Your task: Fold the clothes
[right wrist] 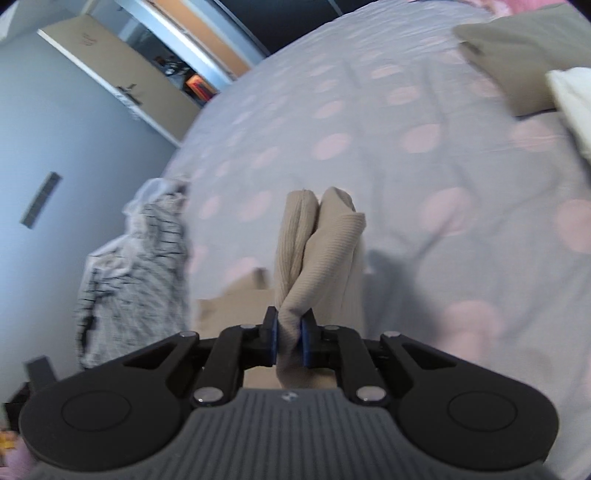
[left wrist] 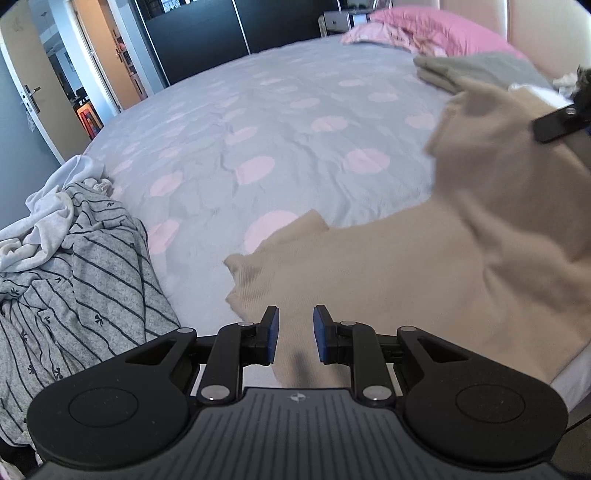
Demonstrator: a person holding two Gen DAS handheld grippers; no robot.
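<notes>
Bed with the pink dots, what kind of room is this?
Most likely a home bedroom: a bed with a dotted duvet, a pink pillow at its head, and an unfolded laundry pile at the edge.

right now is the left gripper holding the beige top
No, the left gripper is open, its fingers apart above the beige top, clamping nothing.

Left gripper (left wrist: 295, 334) jaws parted and empty; right gripper (right wrist: 289, 341) jaws pinched on cloth.

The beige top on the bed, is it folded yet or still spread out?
Partly folded: the right gripper lifts one part of the beige top, the rest lies spread on the bed.
</notes>
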